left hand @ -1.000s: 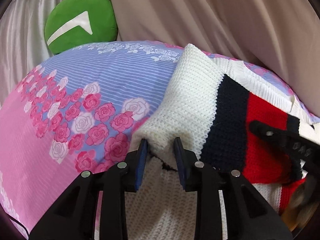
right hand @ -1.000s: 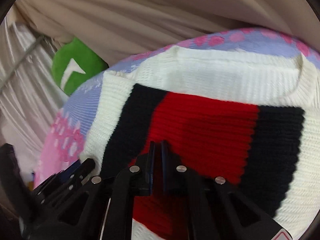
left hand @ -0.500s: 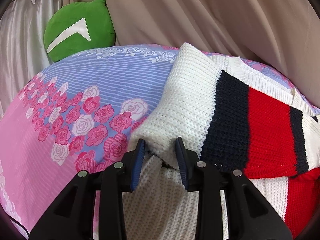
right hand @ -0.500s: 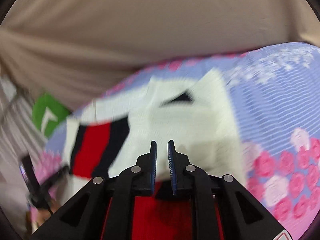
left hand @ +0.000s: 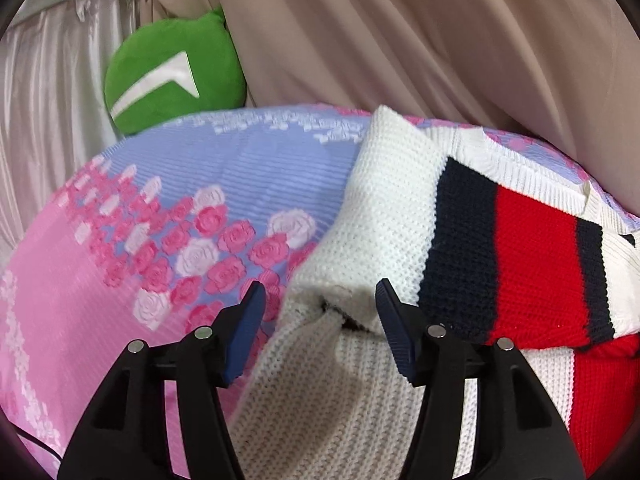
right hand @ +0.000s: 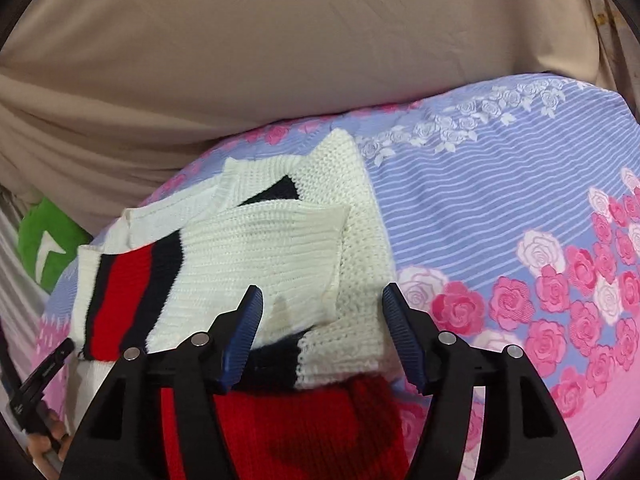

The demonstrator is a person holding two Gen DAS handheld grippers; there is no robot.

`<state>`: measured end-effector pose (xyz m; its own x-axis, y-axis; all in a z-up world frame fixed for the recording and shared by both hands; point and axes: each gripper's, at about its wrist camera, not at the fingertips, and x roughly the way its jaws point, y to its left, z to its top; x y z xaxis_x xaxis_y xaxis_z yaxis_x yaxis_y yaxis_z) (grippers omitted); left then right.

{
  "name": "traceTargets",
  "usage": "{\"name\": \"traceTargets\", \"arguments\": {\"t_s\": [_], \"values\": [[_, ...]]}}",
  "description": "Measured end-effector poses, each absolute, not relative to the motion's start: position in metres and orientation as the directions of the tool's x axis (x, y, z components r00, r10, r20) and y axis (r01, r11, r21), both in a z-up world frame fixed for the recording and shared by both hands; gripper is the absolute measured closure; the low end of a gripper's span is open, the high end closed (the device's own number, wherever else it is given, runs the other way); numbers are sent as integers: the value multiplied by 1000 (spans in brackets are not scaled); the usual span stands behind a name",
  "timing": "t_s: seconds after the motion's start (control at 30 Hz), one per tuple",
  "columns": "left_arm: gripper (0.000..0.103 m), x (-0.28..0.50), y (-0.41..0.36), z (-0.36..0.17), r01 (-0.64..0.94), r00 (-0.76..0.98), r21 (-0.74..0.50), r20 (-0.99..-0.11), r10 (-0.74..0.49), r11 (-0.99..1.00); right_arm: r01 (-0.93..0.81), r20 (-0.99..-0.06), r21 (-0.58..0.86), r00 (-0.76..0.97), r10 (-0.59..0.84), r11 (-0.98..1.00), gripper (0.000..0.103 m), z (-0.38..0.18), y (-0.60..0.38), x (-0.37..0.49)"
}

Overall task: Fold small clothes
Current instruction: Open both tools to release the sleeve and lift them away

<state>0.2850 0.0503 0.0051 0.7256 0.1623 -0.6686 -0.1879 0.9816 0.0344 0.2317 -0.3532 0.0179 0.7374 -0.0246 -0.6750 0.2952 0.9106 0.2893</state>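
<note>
Sweater is a chunky white knit with a navy-red-navy stripe band, lying on the bed on the floral bedspread, partly folded. In my left wrist view the striped panel is folded over the white body, and a bunched white sleeve end sits right between my fingers with a dark opening showing. My left hand-held gripper is open, jaws spread wide either side of that bunch, not touching it as far as I can see. In my right wrist view a white ribbed panel lies folded over the top, stripe band showing at its left, red knit low between my fingers. My right hand-held gripper is open too, jaws wide apart, gripping nothing. Fold edges are uneven, corner of the ribbed panel sticks out over the layer below. Bedspread is blue-striped with pink and white roses, going pink at the near side. Green cushion with a white chevron sits at the far edge of the bed, well apart from the sweater. Beige draped fabric hangs behind the bed. My left hand-held gripper's body also shows at the right view's lower left edge. Nothing lies on top of the sweater.
</note>
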Motion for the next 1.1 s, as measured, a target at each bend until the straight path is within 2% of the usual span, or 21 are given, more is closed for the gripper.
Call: {"name": "traceTargets", "arguments": {"t_s": [0.03,0.07,0.1,0.13,0.27,0.3,0.4,0.57,0.6,0.63,0.8,0.97,1.1], "values": [[48,286,49,6,-184,726,34,-669,159,982,295,-686,270,727,-32,916,40,16,-351,238],[48,287,49,7,-185,724,34,-671,159,982,286,-693,248,720,-37,925,48,14,-349,242],[48,289,48,7,-185,723,38,-672,162,982,258,-694,233,720,-25,938,77,17,-343,246],[48,291,48,7,-185,722,45,-672,167,982,234,-690,243,724,-2,941,89,20,-342,241],[46,302,51,-2,-202,701,86,-683,205,976,195,-578,292,816,10,936,90,48,-347,220],[46,307,55,-8,-198,683,78,-704,194,977,207,-586,286,810,0,936,90,45,-350,222],[44,311,63,-10,-198,671,34,-724,161,980,271,-708,237,706,-25,933,93,3,-365,244],[44,306,65,-9,-192,678,31,-718,156,981,235,-611,309,791,3,922,93,35,-365,220],[44,305,67,-9,-191,678,19,-720,146,981,247,-601,301,799,-18,921,86,40,-365,216],[44,303,68,-8,-190,681,7,-720,137,982,252,-595,302,804,-25,919,85,45,-364,212],[44,285,76,-1,-205,726,-39,-677,125,978,58,-583,349,795,168,935,85,57,-313,219],[45,271,80,12,-271,779,-24,-593,205,962,-148,-633,330,698,335,932,84,40,-204,263],[44,291,82,-7,-258,710,15,-675,200,966,-232,-701,301,604,379,925,83,11,-133,301]]}}
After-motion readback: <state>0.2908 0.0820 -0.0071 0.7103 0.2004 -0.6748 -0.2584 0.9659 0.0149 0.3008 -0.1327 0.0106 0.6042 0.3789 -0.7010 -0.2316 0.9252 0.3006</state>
